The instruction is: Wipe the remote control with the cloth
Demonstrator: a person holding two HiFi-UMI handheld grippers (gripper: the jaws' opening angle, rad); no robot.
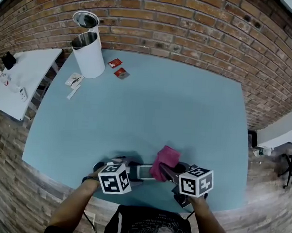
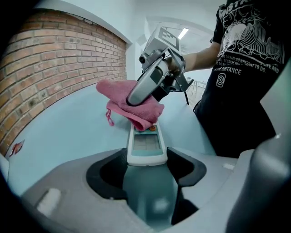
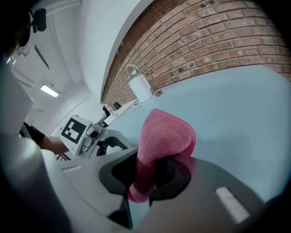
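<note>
- The left gripper (image 2: 146, 157) has its fingers (image 2: 184, 166) grasping the near end of the remote control (image 2: 145, 144), at the desk's (image 1: 176, 115) near edge.
- The right gripper (image 3: 152, 175) is clenched on the pink cloth (image 3: 166, 136), which covers the remote's far end.
- The remote looks light, stiff and smooth, so it is best held by its sides. The cloth is soft and needs bunching.
- Only the left gripper view shows the remote's screen. Only the head view shows the white bin (image 1: 88, 52).
</note>
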